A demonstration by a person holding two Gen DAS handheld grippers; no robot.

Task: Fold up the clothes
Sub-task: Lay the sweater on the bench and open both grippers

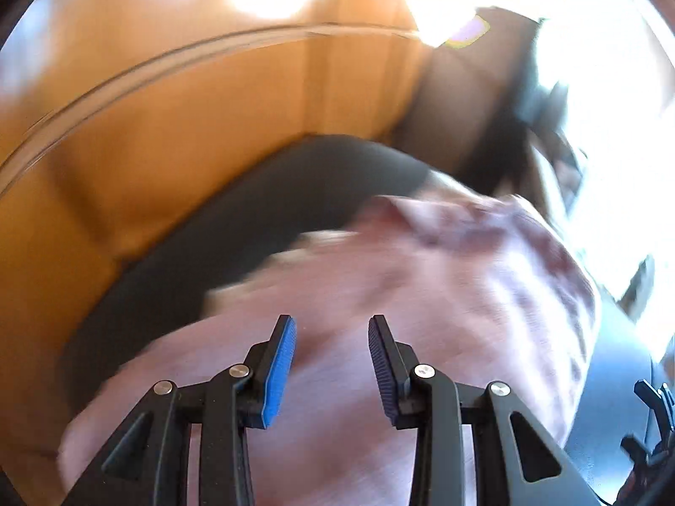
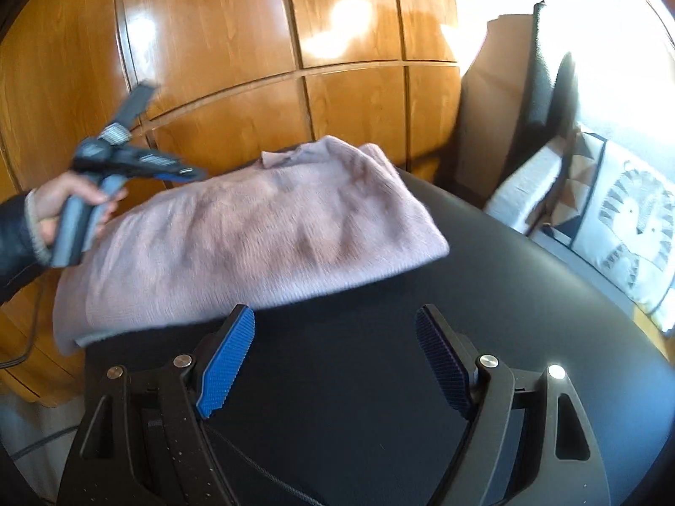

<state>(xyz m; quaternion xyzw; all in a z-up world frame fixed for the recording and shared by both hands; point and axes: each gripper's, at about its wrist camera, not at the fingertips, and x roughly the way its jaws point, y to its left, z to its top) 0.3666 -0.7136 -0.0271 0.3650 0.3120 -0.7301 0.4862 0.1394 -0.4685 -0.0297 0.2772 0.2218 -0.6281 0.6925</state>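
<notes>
Open bench on the near and right side; a folded garment and a wooden wall close off the far side.

A folded pink sweater (image 2: 253, 227) covers the far left part of the dark bench (image 2: 485, 278), leaving bare surface before the right claw (image 2: 335, 324), whose jaws stand wide with nothing between them. The left claw (image 1: 332, 329) hangs over the sweater, jaws part open and empty. Wooden cabinet doors (image 2: 261, 42) rise close behind the bench. To the right a cardboard sheet (image 2: 485, 126), a dark chair (image 2: 544, 76) and a patterned cushion (image 2: 624, 219) crowd the edge.
</notes>
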